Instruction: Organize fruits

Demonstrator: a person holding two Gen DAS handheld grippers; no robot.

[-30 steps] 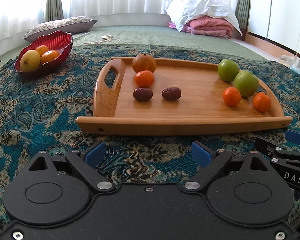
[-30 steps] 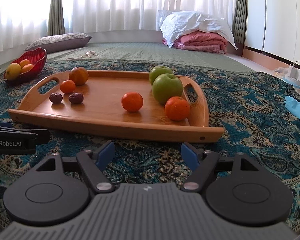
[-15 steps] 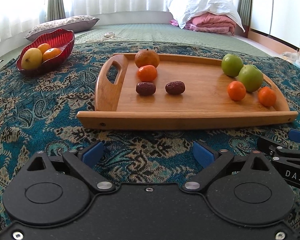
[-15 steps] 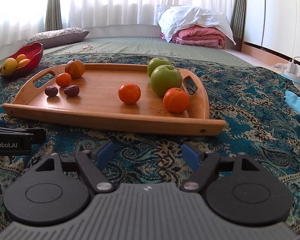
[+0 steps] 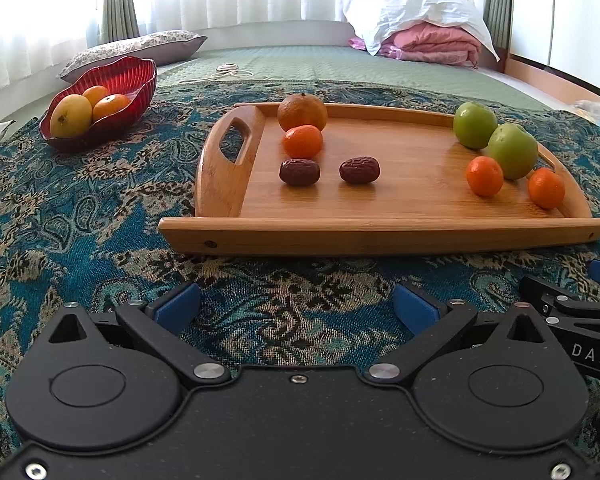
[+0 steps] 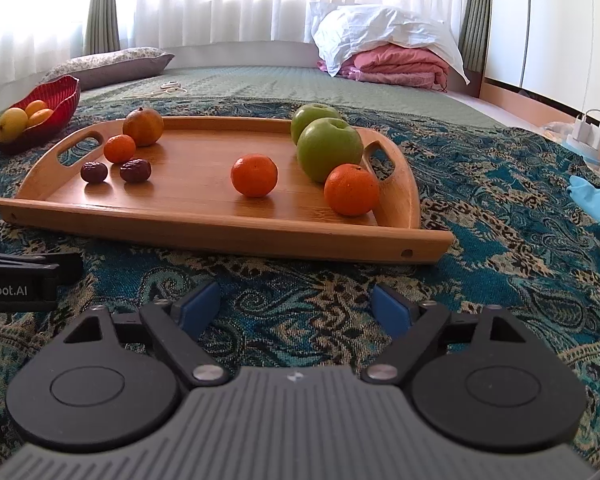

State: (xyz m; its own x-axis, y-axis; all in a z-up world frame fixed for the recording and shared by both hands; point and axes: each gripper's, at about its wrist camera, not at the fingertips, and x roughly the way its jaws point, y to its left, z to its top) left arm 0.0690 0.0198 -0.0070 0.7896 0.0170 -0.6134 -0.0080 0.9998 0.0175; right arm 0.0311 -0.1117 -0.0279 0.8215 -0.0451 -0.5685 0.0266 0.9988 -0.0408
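While hovering short of the tray (image 5: 380, 236), opening wider: left tool (image 5: 296, 308) and right tool (image 6: 296, 308), nothing between the pads. Apples (image 6: 328, 152), oranges, dates (image 5: 359, 169) on tray.

The right gripper (image 6: 296, 308), its jaws opening with nothing between them, faces a wooden tray (image 6: 204, 224) holding two green apples (image 6: 329, 148), oranges and dates.

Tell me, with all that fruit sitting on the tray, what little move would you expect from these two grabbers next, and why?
Probably the right gripper reaches forward to the nearest tangerine at the wooden tray's near right corner. Both grippers are short of the tray with nothing between their jaws, which are opening, and that fruit lies closest. The left gripper could go for a date.
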